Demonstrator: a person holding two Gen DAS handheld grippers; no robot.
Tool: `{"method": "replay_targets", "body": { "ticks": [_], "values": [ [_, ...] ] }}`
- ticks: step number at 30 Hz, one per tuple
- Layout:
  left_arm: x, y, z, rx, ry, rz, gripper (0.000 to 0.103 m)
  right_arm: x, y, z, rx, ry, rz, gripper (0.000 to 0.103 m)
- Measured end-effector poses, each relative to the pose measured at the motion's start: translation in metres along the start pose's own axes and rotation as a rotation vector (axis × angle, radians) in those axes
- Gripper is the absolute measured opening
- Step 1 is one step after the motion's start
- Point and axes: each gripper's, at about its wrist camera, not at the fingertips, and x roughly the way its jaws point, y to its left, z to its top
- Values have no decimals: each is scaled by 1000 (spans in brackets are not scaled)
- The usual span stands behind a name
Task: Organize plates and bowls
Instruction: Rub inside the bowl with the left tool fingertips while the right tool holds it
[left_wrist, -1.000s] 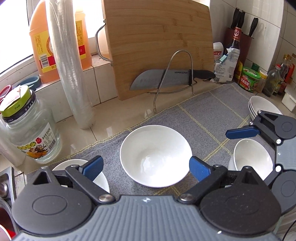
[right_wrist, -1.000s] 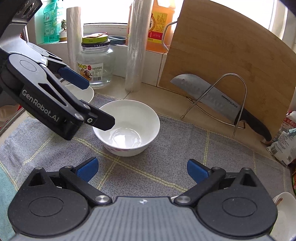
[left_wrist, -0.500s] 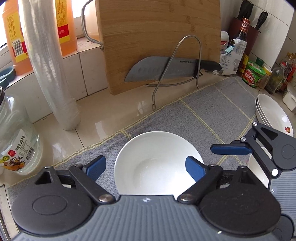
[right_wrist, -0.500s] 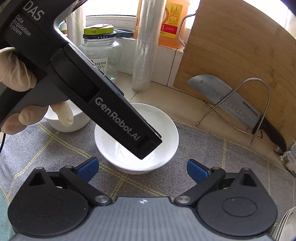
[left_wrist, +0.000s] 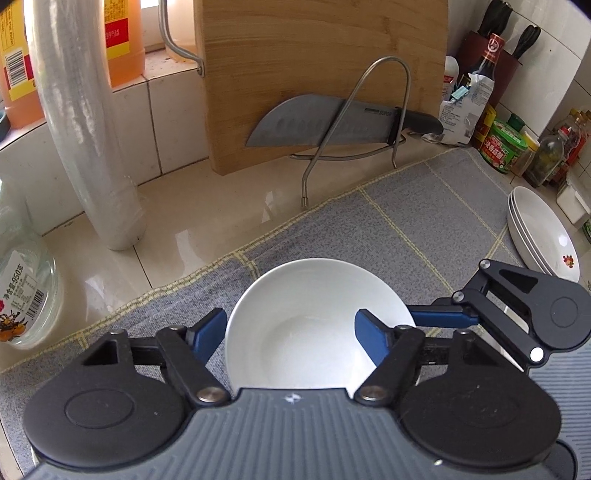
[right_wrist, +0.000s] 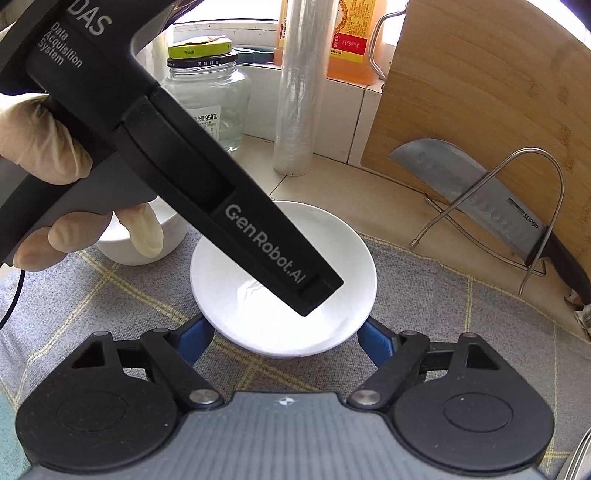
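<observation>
The left gripper (left_wrist: 290, 334) hangs over a white bowl (left_wrist: 314, 317) on the grey mat (left_wrist: 406, 221), its blue fingers (left_wrist: 207, 332) spread wide, one outside the rim, the other inside it. The right gripper (left_wrist: 439, 318) shows at the bowl's right edge. Stacked plates (left_wrist: 539, 232) lie near the mat's right side.

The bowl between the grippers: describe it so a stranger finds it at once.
Start at the bamboo cutting board and come forward onto the grey cloth. The white bowl sits mid-cloth, larger than the small bowl beside it and deeper than the stacked plates.
</observation>
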Motion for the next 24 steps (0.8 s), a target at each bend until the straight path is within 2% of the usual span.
{"method": "replay_targets", "body": {
  "ticks": [24],
  "values": [
    [-7, -5, 1, 23, -1, -24, 73, -14, 0, -4, 2, -25, 11, 87]
  ]
}}
